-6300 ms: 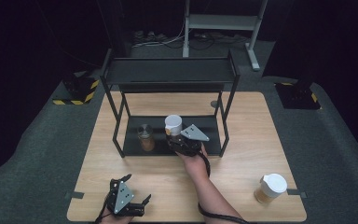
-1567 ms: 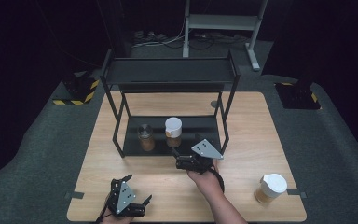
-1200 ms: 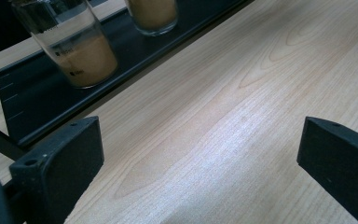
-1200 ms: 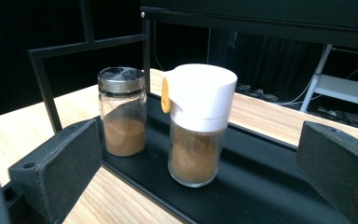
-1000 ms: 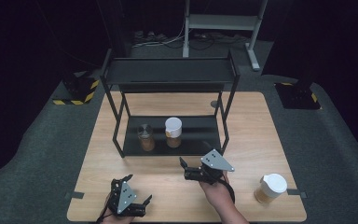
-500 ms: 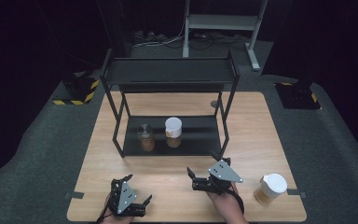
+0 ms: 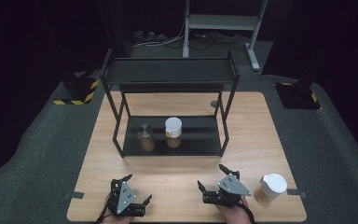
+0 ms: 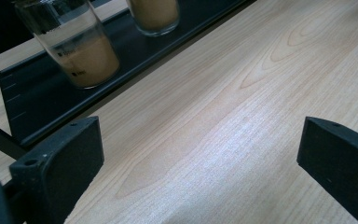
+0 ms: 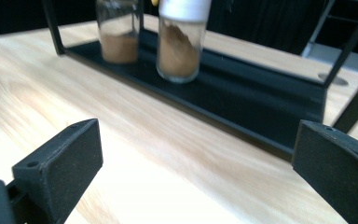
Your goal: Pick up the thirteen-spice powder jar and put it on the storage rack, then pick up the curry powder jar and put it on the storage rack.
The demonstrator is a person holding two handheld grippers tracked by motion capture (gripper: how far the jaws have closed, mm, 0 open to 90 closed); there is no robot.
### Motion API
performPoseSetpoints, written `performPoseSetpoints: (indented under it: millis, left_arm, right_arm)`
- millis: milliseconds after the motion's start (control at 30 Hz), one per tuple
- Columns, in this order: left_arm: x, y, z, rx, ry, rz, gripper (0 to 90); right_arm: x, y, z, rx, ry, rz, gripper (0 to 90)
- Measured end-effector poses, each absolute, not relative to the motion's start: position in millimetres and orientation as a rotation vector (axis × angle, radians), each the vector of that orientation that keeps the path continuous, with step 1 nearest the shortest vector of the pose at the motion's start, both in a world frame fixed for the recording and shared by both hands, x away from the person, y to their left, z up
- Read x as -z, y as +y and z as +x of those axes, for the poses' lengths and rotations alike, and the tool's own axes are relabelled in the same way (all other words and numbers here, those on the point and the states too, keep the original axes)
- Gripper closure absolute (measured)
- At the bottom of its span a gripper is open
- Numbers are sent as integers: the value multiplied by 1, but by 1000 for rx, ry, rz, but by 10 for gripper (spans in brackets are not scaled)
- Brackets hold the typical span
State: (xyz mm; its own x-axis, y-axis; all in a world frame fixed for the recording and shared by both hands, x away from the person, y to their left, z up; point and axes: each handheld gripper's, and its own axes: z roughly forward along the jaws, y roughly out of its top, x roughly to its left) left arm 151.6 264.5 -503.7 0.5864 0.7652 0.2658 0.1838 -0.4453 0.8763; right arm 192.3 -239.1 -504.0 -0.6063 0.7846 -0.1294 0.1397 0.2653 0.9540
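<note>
A black two-level rack [image 7: 168,70] stands at the middle of the wooden table [image 7: 261,130]. On its lower shelf [image 7: 200,135] a small metal-lidded jar [image 7: 145,136] of brown powder stands beside a taller white-lidded jar [image 7: 173,132]. My left gripper [image 7: 137,188] rests open at the near left edge, its jaws wide apart over bare wood [image 8: 200,154]. Near the front edge, right of centre, my right gripper [image 7: 211,176] is open and holds nothing [image 9: 196,158]. It faces both jars: the small one [image 9: 118,30] and the white-lidded one [image 9: 182,37]. The left gripper view shows the small jar [image 8: 77,46].
Another white-lidded jar [image 7: 271,187] of brown powder stands on the table at the near right, just right of my right gripper. The rack's thin legs [image 7: 227,116] frame the lower shelf. A round hole [image 7: 214,103] sits in the tabletop behind the rack.
My right gripper has drawn back from the white-lidded jar on the lower shelf to the near edge, right of centre. The jar stays on the shelf. The left gripper has not moved.
</note>
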Motion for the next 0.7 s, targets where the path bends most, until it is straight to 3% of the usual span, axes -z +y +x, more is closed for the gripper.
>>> performPoseSetpoints:
  millis: [700]
  left_arm:
    - [504, 263, 151, -851, 759, 1951, 8]
  right_arm:
    - [512, -242, 192, -1310, 1963, 841, 15]
